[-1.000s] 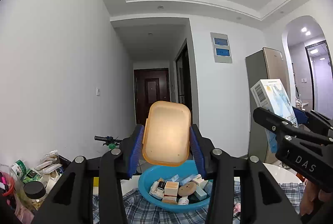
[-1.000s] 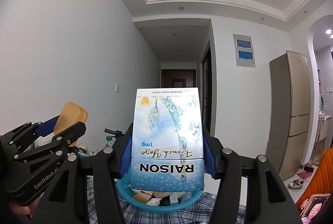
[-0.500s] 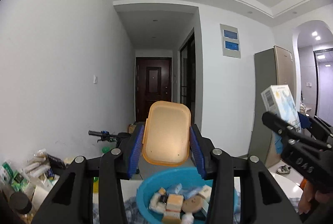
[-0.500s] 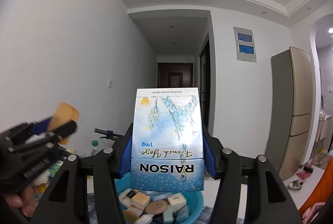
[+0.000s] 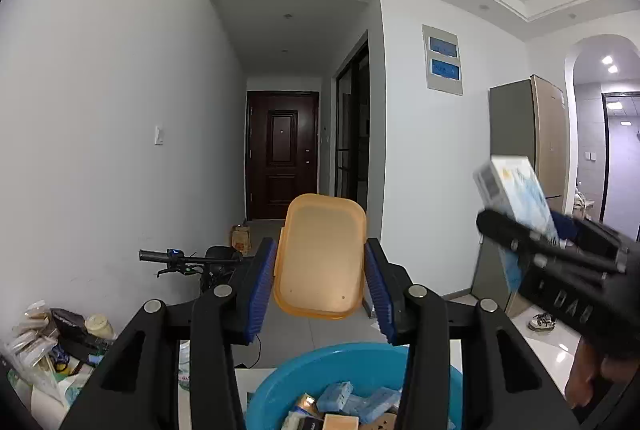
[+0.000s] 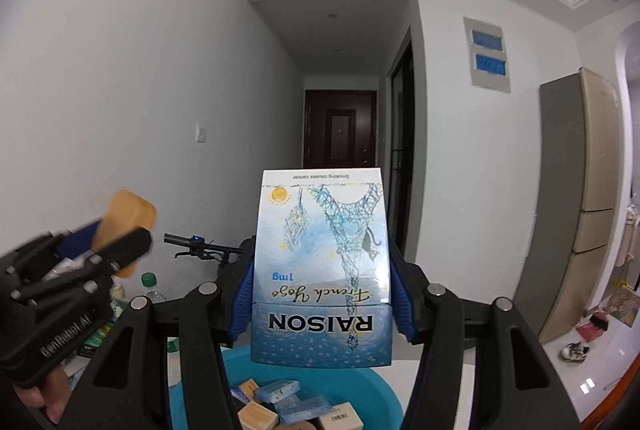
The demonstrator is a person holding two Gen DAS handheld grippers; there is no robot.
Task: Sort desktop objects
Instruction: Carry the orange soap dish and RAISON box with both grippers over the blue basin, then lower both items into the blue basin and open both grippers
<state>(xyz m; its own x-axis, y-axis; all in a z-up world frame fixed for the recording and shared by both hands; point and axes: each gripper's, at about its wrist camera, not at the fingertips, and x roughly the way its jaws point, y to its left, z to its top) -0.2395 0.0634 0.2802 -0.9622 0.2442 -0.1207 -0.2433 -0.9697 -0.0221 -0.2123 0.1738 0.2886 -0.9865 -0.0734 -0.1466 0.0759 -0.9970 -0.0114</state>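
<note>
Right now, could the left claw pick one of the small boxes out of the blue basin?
Probably not yet. The left claw is already shut on the orange lid, so its jaws are full. The blue basin sits open just below, nothing covering the small boxes; the lid must go first.

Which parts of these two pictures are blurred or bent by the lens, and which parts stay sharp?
Left wrist view: the orange lid in the left gripper is sharp; the right gripper and its blue box are smeared by motion blur. Right wrist view: the blue box is sharp, its print readable; the left gripper is blurred. Both views: fisheye curves the walls, corners dark.
</note>
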